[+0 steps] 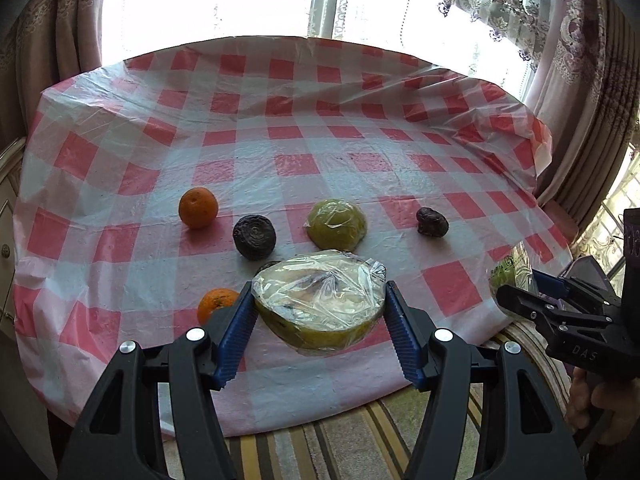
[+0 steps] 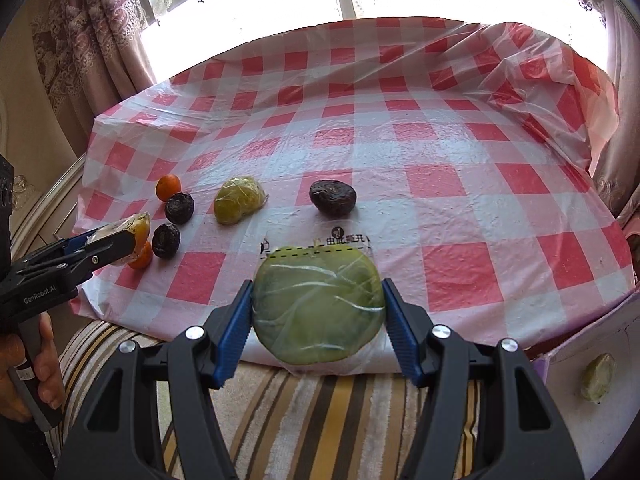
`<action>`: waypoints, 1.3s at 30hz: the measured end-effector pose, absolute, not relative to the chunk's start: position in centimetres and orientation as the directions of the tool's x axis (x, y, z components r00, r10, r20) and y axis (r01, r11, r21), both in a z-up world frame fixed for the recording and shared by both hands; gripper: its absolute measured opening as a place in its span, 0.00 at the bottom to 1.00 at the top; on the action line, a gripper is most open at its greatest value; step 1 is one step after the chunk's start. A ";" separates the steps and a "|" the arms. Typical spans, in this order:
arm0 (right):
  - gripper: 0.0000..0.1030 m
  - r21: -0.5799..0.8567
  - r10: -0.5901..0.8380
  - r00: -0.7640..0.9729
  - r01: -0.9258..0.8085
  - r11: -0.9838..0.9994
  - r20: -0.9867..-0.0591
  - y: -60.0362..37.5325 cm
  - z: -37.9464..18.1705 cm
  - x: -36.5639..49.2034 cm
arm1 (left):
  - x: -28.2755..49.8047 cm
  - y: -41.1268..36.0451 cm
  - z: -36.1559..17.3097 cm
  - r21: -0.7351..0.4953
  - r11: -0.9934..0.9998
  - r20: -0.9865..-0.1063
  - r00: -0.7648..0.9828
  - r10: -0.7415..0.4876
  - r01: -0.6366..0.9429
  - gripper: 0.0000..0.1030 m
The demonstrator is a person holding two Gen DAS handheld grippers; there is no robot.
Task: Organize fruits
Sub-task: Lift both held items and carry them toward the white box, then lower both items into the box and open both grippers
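My left gripper (image 1: 320, 308) is shut on a plastic-wrapped half fruit (image 1: 320, 300) with its pale cut face up, held above the table's near edge. My right gripper (image 2: 318, 304) is shut on a green wrapped fruit (image 2: 318, 304) in a clear bag, also over the near edge. On the red-checked tablecloth (image 1: 280, 120) lie two oranges (image 1: 198, 207) (image 1: 214, 303), a dark wrinkled fruit (image 1: 254, 237), another dark fruit (image 1: 432, 221) and a wrapped green half (image 1: 337, 224). In the right wrist view a third dark fruit (image 2: 165, 240) lies beside the left gripper.
A striped cushion (image 2: 320, 408) lies below the table's near edge. Curtains and a bright window stand behind the table. One more wrapped green piece (image 2: 598, 376) sits low at the right, off the table. A hand (image 2: 24, 364) grips the left tool's handle.
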State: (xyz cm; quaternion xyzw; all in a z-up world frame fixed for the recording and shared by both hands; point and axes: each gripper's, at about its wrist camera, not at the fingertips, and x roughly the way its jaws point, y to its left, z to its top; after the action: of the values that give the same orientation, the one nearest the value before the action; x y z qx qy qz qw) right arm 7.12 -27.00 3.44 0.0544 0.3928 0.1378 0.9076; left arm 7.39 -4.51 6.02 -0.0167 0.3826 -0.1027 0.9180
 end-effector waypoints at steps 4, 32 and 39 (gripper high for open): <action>0.61 0.216 0.271 0.665 -0.165 0.962 -0.696 -29.7 3.6 6.4 | 7.4 -7.6 6.5 -0.090 0.967 -0.698 0.677 -0.231 0.238 0.58; 0.61 0.265 -0.037 0.694 0.323 0.908 -0.719 -52.9 1.8 2.1 | 3.8 -35.6 4.9 0.112 0.594 -0.711 0.482 -0.512 0.797 0.58; 0.61 0.273 -0.113 0.650 0.462 0.844 -0.752 -57.6 -0.5 1.6 | 1.9 -41.2 1.2 0.278 0.390 -0.762 0.449 -0.467 0.878 0.59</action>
State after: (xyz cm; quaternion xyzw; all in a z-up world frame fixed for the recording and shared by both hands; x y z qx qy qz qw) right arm 1.55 -57.55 -0.46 0.2267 0.3852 -0.1634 0.8795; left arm 1.87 -41.20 1.22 0.3440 0.2984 -0.4319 0.7785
